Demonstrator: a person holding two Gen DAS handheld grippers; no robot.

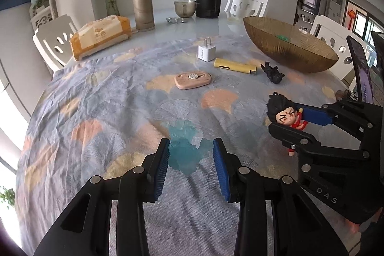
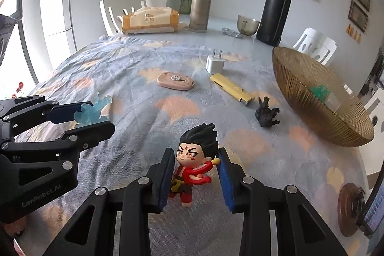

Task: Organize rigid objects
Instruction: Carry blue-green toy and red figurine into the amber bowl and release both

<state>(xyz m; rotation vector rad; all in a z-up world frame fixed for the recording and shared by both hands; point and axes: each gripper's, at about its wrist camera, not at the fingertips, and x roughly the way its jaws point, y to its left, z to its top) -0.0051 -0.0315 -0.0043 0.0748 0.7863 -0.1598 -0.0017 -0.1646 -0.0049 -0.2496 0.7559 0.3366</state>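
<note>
Gripping: left gripper [image 1: 190,154] clamps translucent blue figurine [image 1: 184,150]; right gripper [image 2: 195,174] clamps red-robed figurine [image 2: 195,155], both just above the tablecloth [image 1: 96,112]. Likely light, stiff, spiky; protruding bits fragile, torso the safest hold. Gold bowl [image 2: 312,97] near.

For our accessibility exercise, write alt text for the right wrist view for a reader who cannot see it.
The right gripper grips a red-robed, black-haired figurine over a patterned tablecloth. At left, the left gripper holds a translucent blue figurine. Beyond lie a pink case, a white charger, a yellow lighter, a black figurine and a gold bowl.
</note>
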